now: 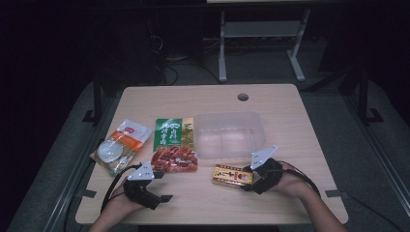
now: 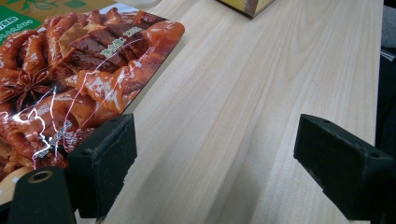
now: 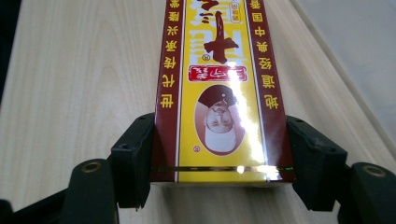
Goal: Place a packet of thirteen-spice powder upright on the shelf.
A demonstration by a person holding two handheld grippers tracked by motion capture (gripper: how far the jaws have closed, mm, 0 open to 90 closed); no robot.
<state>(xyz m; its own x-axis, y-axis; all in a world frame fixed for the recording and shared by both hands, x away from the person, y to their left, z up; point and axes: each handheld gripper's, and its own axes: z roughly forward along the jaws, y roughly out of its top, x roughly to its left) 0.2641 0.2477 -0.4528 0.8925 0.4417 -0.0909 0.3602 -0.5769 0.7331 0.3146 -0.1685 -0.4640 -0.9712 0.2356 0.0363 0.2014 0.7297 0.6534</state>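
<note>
Yellow box (image 3: 219, 93) lies clamped in right tool (image 3: 219, 163); left tool (image 2: 215, 158) gapes over bare table (image 2: 261, 84)

Two black handheld grippers: left gripper (image 1: 167, 197), right gripper (image 1: 245, 178). Each topped by a pale grey three-cornered plate dotted with small dark holes. Black cable trailing from each back along a bare, sleeveless forearm. Blocky matt-black jaws with rough foam-like pads (image 2: 108, 154). Round brass-ringed screw holes in the black arms behind the pads (image 3: 92, 166).
</note>
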